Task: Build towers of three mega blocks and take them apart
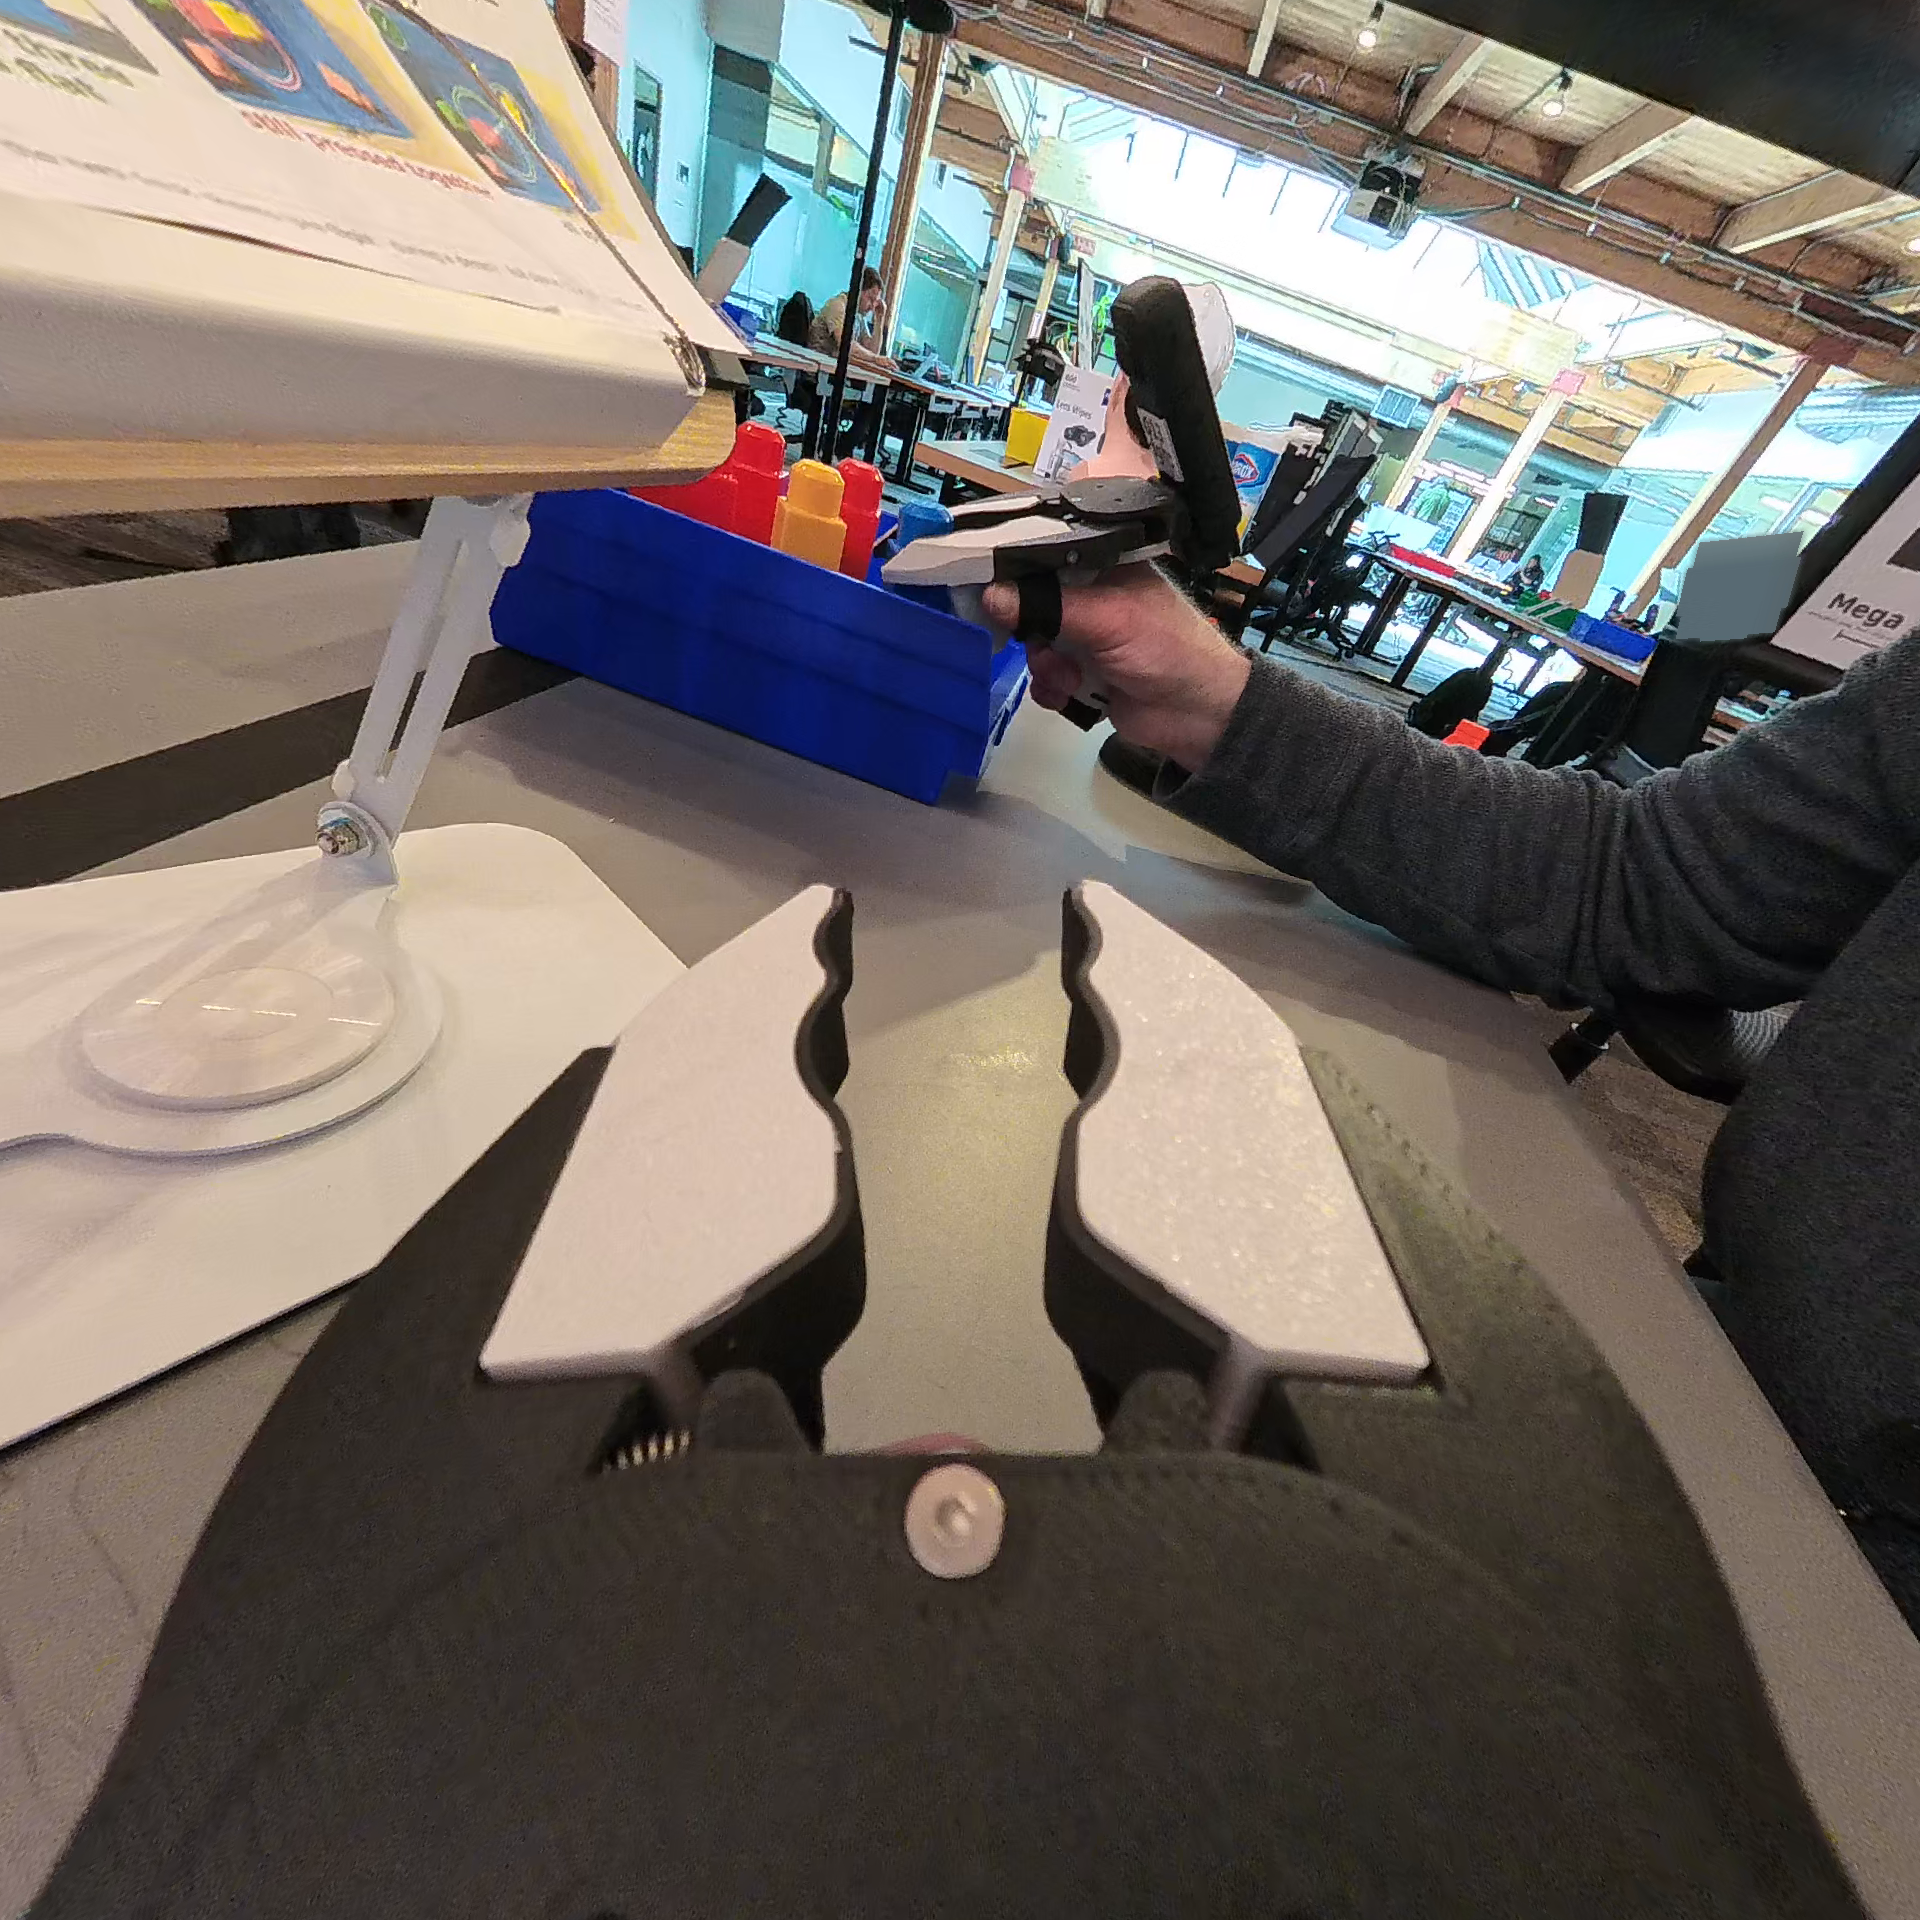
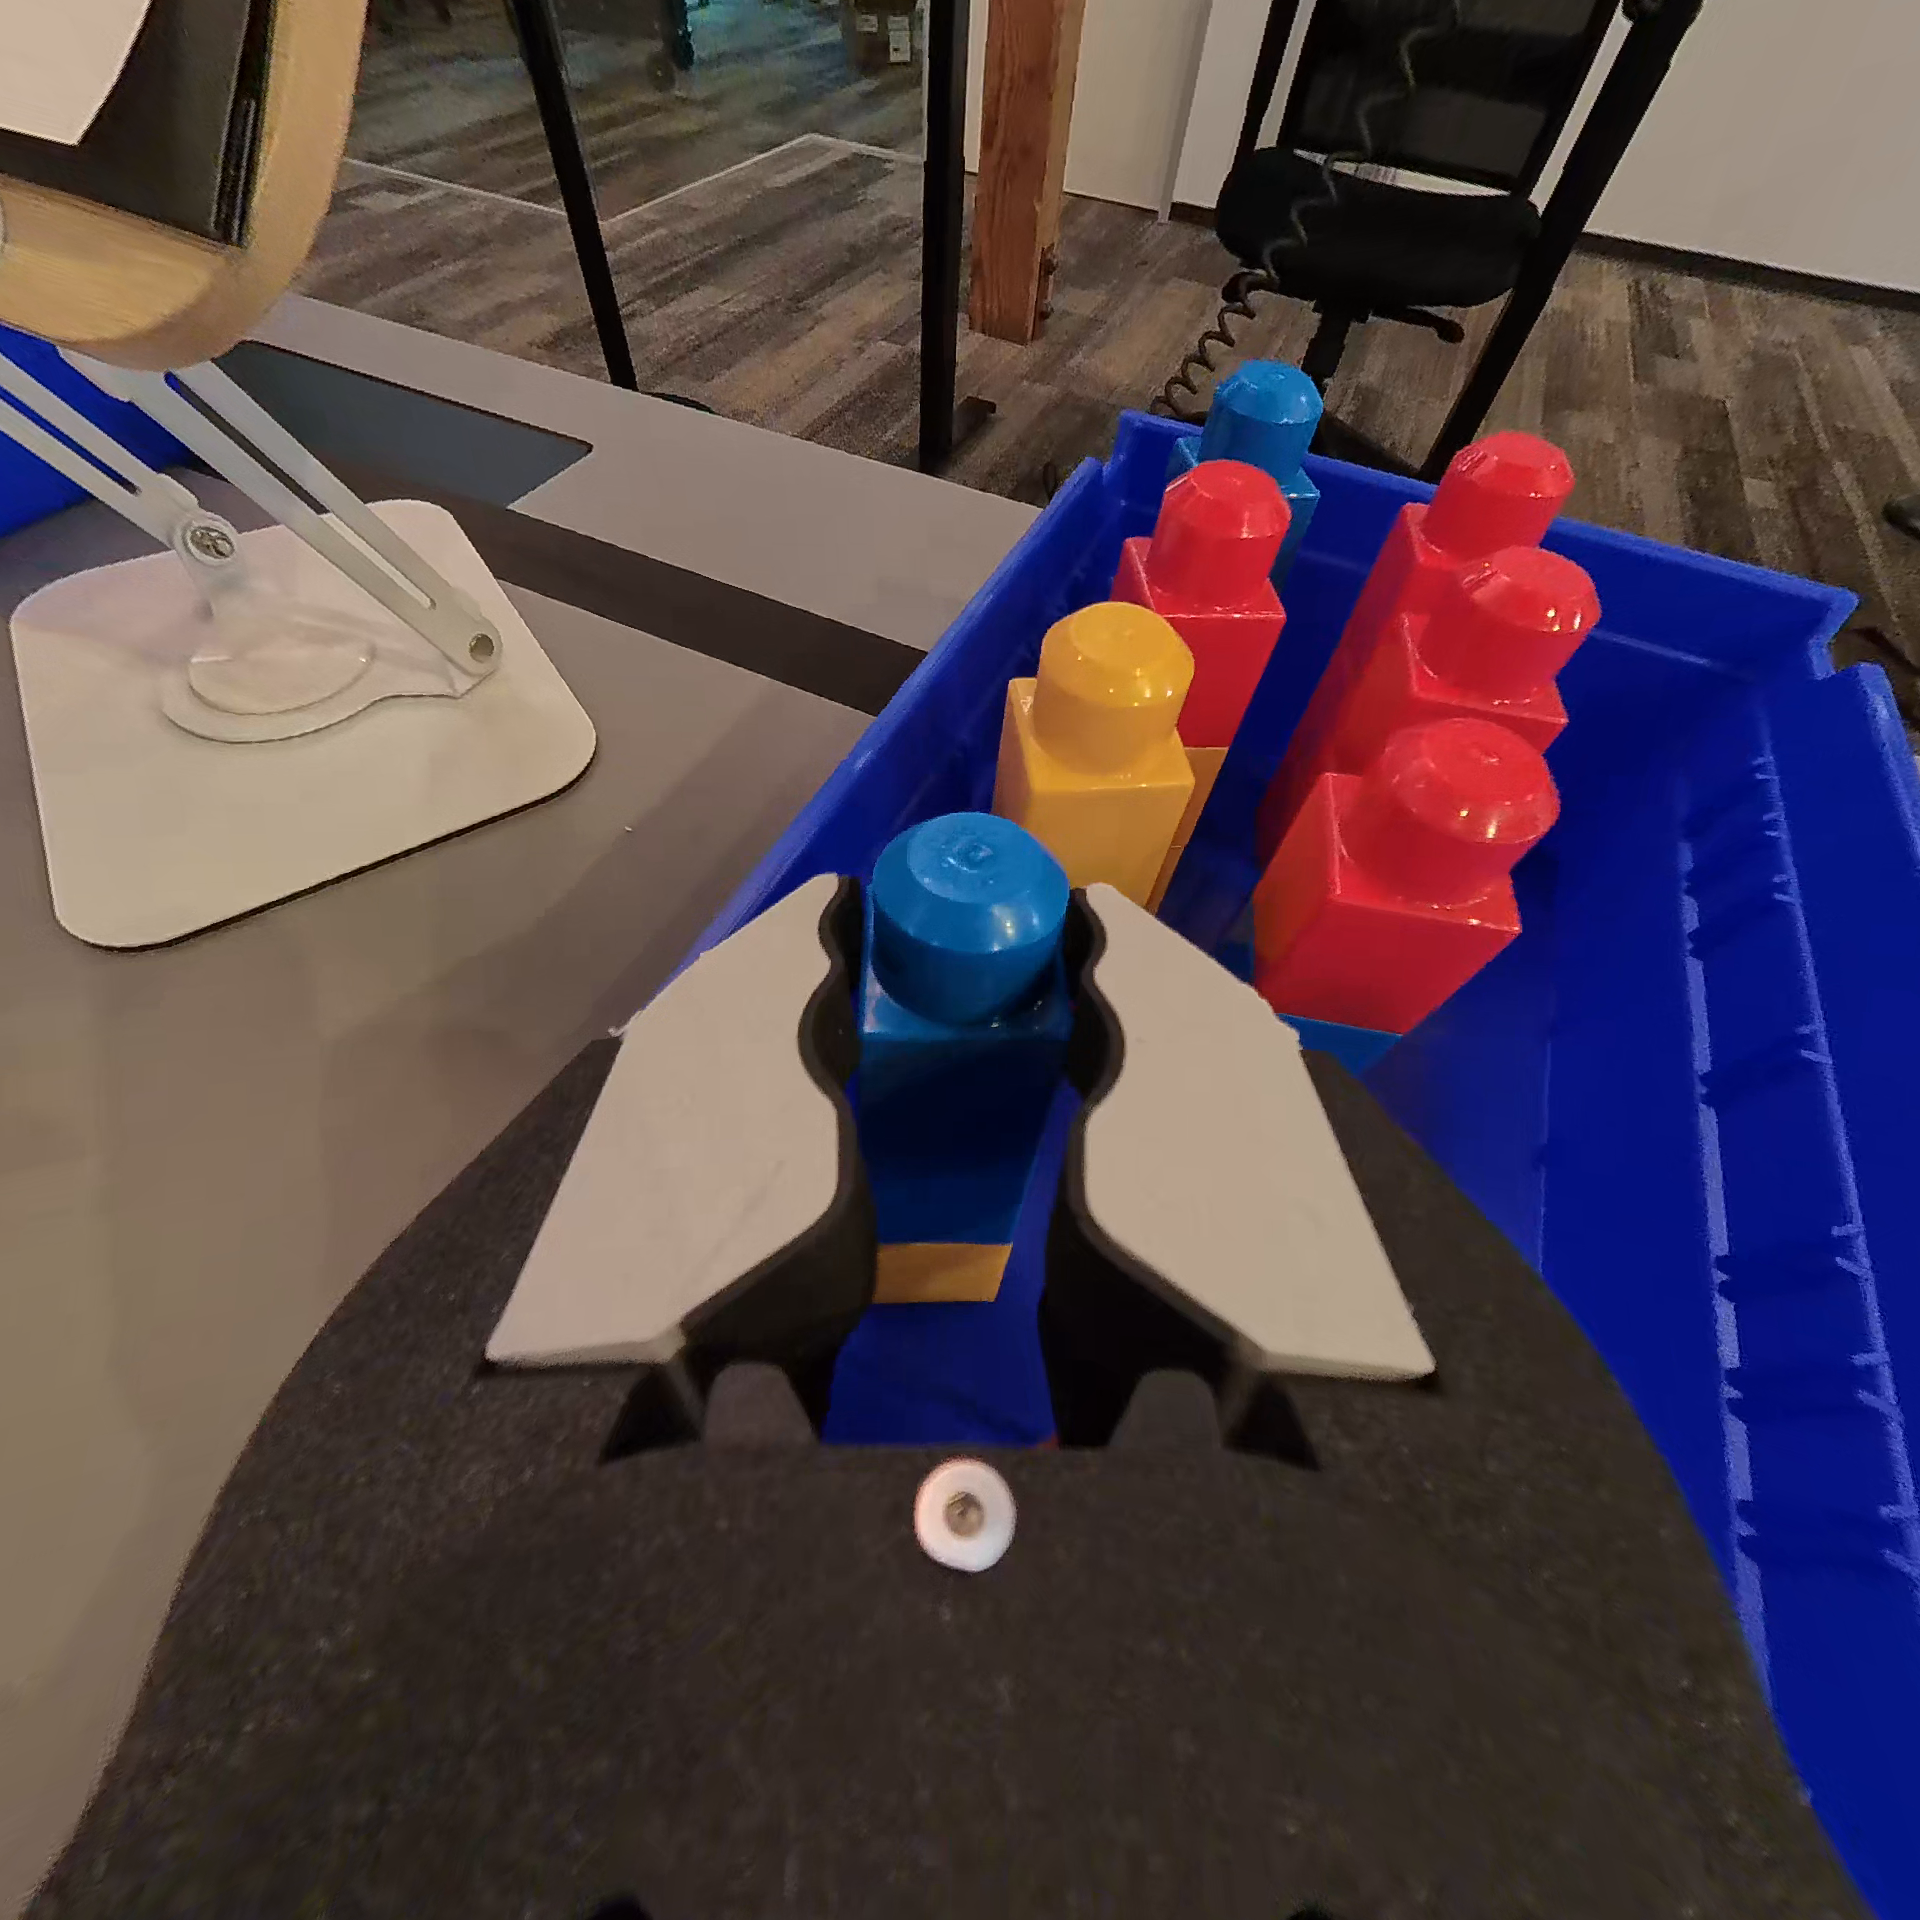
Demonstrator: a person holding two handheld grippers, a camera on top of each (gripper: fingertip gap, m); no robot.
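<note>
Grey tabletop [image 1: 727,790] carries blue bin [image 2: 1714,1039] of mega blocks. Right tongs [image 2: 966,935] straddle the top blue block [image 2: 966,966] of a stack with yellow beneath; contact unclear, so grip state cannot be told. Left tongs [image 1: 956,914] parted, empty, low over tabletop. Likely picking step; next: lift straight up.

We saw each gripper [image 1: 951,914] with pale grey wavy-edged fingers [image 1: 707,1143] on black textured bodies; one silver screw [image 1: 954,1520]; a dark grey knit sleeve [image 1: 1558,831].
</note>
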